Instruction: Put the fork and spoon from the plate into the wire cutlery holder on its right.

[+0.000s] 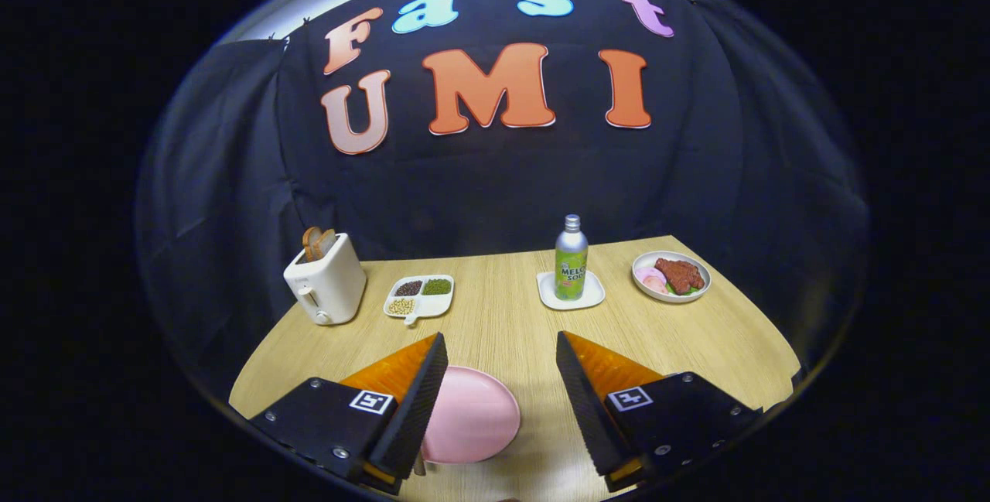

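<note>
Gripper view gives me the 2 fingers (pixel 501 401) spread wide apart with nothing held between them, hovering over the near part of the wooden table (pixel 495 316). I see the pink plate (pixel 472 417) lying flat on the table between the fingers, its left part hidden behind the left finger. The visible part of the plate looks bare; at its near left edge, just under the left finger, a small grey sliver (pixel 419 467) pokes out, and I cannot tell what it is.

Beyond the fingers, towards the back of the table, 4 things stand in a loose row. Far left is a white toaster (pixel 325 281) with slices of bread (pixel 317 243) sticking up from it. Just right of it lies a white divided dish (pixel 419 295) with dark, green and pale beans in its compartments. Further right a green and silver bottle (pixel 571 258) stands upright on a small white tray (pixel 571 293). Far right, well apart from the toaster, a round plate of food (pixel 670 276) holds brown meat and pink slices.
</note>
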Available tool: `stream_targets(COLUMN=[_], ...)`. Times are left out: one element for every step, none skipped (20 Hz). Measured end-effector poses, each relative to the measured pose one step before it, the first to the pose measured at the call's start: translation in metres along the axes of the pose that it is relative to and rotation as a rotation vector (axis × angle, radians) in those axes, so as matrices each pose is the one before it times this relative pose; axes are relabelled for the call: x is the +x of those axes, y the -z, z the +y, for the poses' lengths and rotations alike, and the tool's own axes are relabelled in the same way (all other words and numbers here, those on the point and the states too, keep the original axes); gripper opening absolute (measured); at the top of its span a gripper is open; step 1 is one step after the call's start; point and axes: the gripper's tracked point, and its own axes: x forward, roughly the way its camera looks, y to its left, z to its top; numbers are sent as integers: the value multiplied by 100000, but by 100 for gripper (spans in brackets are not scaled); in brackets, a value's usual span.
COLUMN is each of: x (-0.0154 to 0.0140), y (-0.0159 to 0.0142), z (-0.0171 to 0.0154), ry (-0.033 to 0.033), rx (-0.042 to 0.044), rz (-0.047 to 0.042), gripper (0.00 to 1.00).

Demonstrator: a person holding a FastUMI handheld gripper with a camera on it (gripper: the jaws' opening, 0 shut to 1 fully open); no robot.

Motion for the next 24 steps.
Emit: stream_targets(x=[106, 52, 163, 127, 189, 199, 151, 132, 231, 253, 163, 226, 200, 197, 213, 237, 257, 345, 288, 281, 409, 508, 338, 387], y=[199, 350, 467, 350, 245, 315, 335, 457, 376, 327, 586, 421, 529, 527, 521, 609, 642, 733, 791, 718, 653, 1099, 1204, 761], z=[622, 701, 744, 625, 661, 687, 560, 439, 366, 464, 359, 315, 282, 288, 291, 326, 434, 486, 529, 460, 521, 244, 260, 563], ry=[-669, -1012, -852, -838, -849, -1054, -882, -679, -345, -594, -484, -544, -452, -402, -607, -683, -1158, -1112, -1420, -1148, -1365, -163, -936, -728], rx=[-874, -541, -353, -359, -343, -376, -663, -944, -930, -775, -864, -765, -1019, -1148, -1148, -1122, -879, -1228, -1391, -1428, -1230, -2324, -2182, -1933], rz=[-303, 14, 403, 229, -68, -120, 306, 713, 483, 693, 1216, 625, 874, 1038, 830, 1383, 1386, 2051, 2385, 2648, 2674, 4338, 4848, 4045], gripper=[86, 86, 86, 86, 86, 86, 86, 86, 86, 86, 86, 86, 86, 86, 86, 86, 86, 86, 86, 86, 86, 86, 86, 87])
